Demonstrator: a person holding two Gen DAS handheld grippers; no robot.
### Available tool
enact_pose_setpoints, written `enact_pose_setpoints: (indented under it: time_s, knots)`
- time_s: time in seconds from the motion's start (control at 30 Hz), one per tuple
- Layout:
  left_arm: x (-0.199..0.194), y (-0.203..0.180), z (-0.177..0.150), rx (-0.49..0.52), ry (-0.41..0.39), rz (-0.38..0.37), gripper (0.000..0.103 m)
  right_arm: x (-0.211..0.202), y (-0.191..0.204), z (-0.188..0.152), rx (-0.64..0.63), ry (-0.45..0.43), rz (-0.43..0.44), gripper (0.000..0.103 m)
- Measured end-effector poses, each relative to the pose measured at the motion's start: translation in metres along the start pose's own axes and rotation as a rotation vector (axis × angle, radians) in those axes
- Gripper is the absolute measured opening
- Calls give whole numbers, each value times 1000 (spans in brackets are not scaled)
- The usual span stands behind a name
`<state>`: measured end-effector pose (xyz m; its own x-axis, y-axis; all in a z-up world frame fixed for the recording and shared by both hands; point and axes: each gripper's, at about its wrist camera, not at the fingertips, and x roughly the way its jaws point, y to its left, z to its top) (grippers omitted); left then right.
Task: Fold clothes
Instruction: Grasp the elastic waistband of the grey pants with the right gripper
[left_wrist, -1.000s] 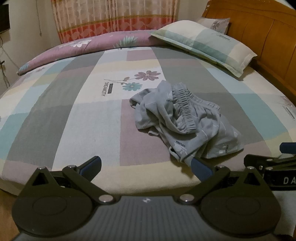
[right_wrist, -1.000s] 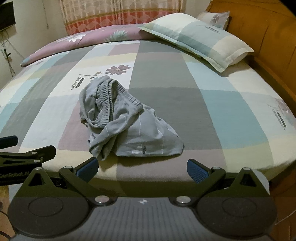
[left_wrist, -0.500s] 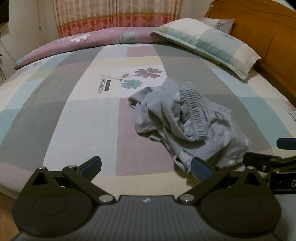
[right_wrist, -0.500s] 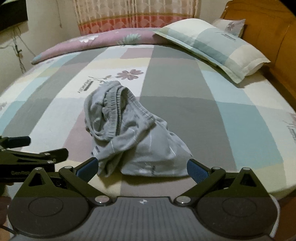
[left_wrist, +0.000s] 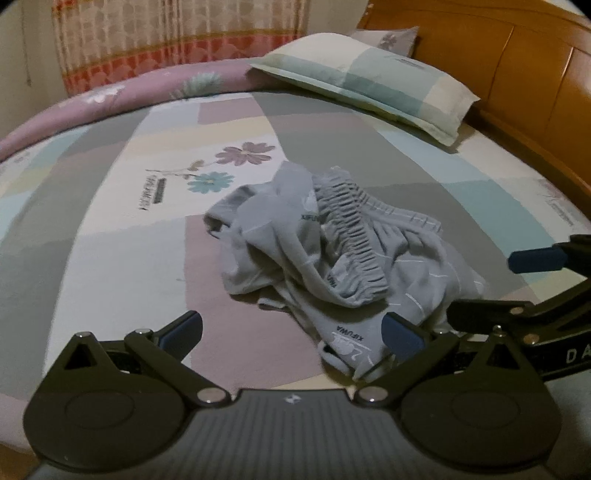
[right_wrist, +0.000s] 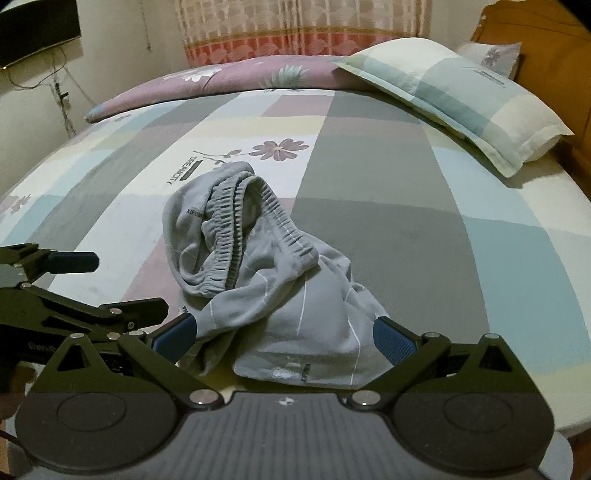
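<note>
You have brought both grippers closer to the crumpled grey shorts (left_wrist: 332, 254) on the bed (left_wrist: 110, 229); left gripper (left_wrist: 291, 332) and right gripper (right_wrist: 282, 336) gape wide, holding nothing, so the shorts lie unfolded.

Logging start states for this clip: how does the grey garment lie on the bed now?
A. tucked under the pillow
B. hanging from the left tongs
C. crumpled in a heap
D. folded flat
C: the garment sits bunched on the bed, waistband twisted up, both tongs open and apart from it.
</note>
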<state>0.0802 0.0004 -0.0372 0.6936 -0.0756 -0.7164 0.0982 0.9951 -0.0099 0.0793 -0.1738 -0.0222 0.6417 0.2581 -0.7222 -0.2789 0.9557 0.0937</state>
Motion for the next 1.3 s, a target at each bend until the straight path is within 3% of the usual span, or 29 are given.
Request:
enact_pose_setpoints:
  time_s: [0.13, 0.27, 0.5, 0.7, 0.9, 1.1, 1.3]
  knots:
    - [4, 7, 1, 4, 3, -29, 102, 7, -2, 2, -70, 2, 8, 102]
    - [8, 14, 1, 11, 6, -54, 102, 12, -1, 8, -131, 17, 25, 90]
    - [6, 25, -1, 76, 1, -13, 102, 10, 16, 16, -276, -6, 38, 66]
    - [3, 34, -9, 113, 0, 12, 101, 13, 39, 22, -387, -25, 95, 55]
    - [0, 43, -13, 142, 11, 27, 101, 28, 75, 18, -600, -34, 115, 51]
    - [-4, 49, -16, 146, 6, 23, 101, 57, 102, 17, -764, 3, 78, 16]
    - [-4, 54, -17, 159, 9, 20, 101, 55, 93, 40, -754, -5, 41, 6]
